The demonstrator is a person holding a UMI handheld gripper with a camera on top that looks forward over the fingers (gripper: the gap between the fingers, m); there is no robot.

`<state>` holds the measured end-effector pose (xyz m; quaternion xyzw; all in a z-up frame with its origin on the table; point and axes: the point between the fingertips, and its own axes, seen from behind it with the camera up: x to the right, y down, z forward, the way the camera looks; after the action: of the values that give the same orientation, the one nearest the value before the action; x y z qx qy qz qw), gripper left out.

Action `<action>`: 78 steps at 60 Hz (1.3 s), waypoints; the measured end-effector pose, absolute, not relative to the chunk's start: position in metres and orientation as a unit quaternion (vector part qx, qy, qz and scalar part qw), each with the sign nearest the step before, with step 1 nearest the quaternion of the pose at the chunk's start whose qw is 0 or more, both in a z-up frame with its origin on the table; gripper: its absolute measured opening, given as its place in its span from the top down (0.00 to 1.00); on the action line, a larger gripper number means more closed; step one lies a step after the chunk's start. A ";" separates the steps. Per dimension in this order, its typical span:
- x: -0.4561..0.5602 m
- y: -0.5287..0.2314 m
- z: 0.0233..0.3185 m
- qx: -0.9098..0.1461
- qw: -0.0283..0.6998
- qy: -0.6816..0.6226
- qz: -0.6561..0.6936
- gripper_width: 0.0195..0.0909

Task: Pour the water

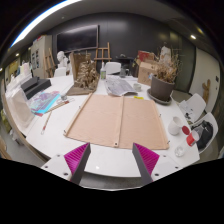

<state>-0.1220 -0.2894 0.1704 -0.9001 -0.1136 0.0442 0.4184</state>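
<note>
My gripper (111, 160) hangs above the near edge of a white table (112, 155), open, with only bare tabletop between its magenta pads (76, 155). Just beyond the fingers lies a large flat brown cardboard sheet (117, 120). To the right of it stand a small white cup (175, 125) and further small white and red items (190, 135). No bottle or pitcher can be picked out clearly.
A dark round pot with dried plants (162, 88) stands beyond the cardboard on the right. Papers and a plastic bag (125, 87) lie at the far side. A laptop and papers (40, 100) are to the left. Chairs and an easel (100, 55) stand behind.
</note>
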 end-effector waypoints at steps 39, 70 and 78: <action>0.174 -0.270 0.116 -0.866 0.497 0.010 -0.054 0.06; 0.247 -0.145 0.053 -0.848 0.530 0.027 -0.008 0.59; 0.244 -0.133 0.053 -0.843 0.537 0.013 -0.009 0.74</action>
<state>0.2440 -0.1331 0.0526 -0.8432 0.0125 -0.0093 0.5374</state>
